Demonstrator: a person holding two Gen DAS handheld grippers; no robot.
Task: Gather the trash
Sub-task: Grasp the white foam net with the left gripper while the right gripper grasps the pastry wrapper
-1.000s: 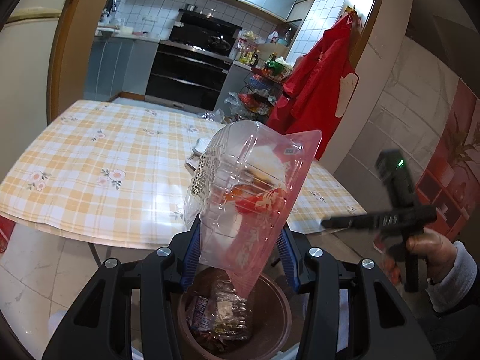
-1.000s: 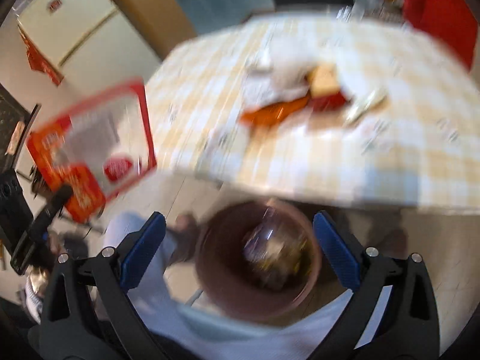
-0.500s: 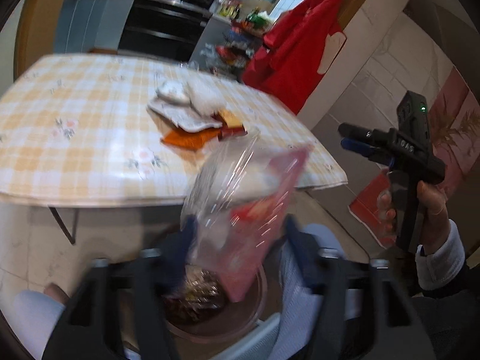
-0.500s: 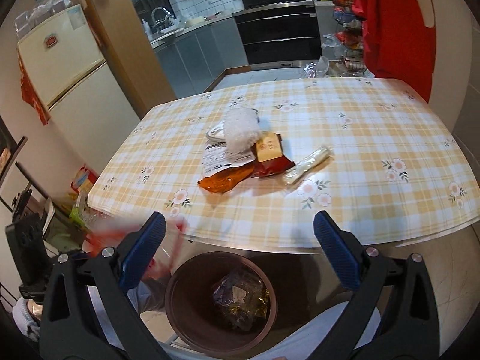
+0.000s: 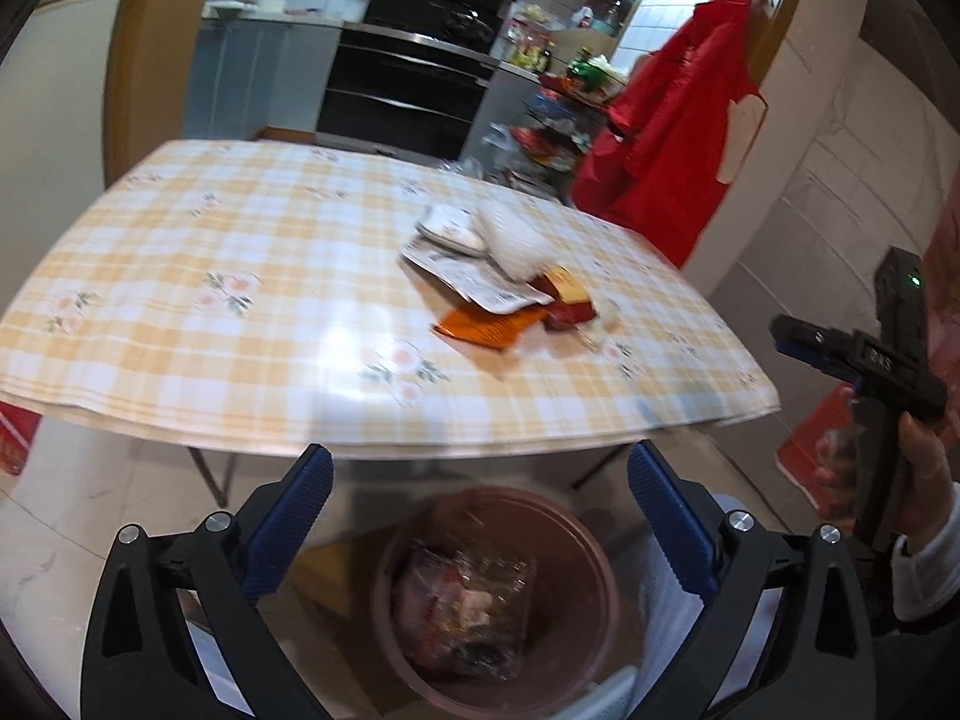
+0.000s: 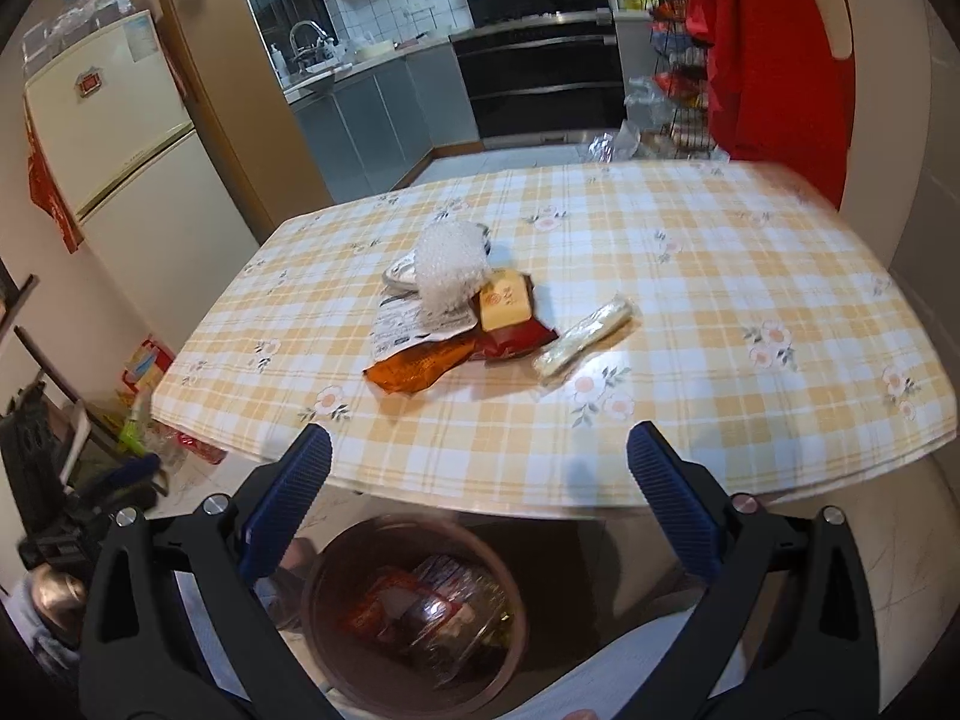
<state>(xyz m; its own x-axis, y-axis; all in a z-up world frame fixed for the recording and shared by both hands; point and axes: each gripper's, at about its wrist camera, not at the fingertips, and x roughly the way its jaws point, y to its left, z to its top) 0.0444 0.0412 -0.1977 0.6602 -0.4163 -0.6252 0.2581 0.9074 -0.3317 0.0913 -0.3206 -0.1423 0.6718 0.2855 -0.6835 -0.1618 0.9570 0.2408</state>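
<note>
A brown trash bin (image 5: 594, 588) (image 6: 324, 624) stands on the floor below the table edge, holding a clear plastic package with red print (image 5: 468, 606) (image 6: 432, 612). My left gripper (image 5: 480, 480) is open and empty above the bin. My right gripper (image 6: 477, 462) is open and empty, also above the bin. On the table lies a trash pile: an orange wrapper (image 6: 417, 366) (image 5: 489, 327), a red and yellow packet (image 6: 507, 312), a printed paper (image 6: 402, 321), a bubble wrap wad (image 6: 450, 267) and a clear stick wrapper (image 6: 585, 336).
The table with a yellow checked cloth (image 6: 720, 276) (image 5: 180, 276) fills the middle. A red garment (image 5: 672, 138) hangs at the right. A fridge (image 6: 108, 120) stands at left. The kitchen oven (image 5: 414, 90) is behind. My right gripper shows in the left wrist view (image 5: 870, 360).
The left gripper opened and let go of the clear plastic package, which dropped into the bin. The right gripper turned to face the table.
</note>
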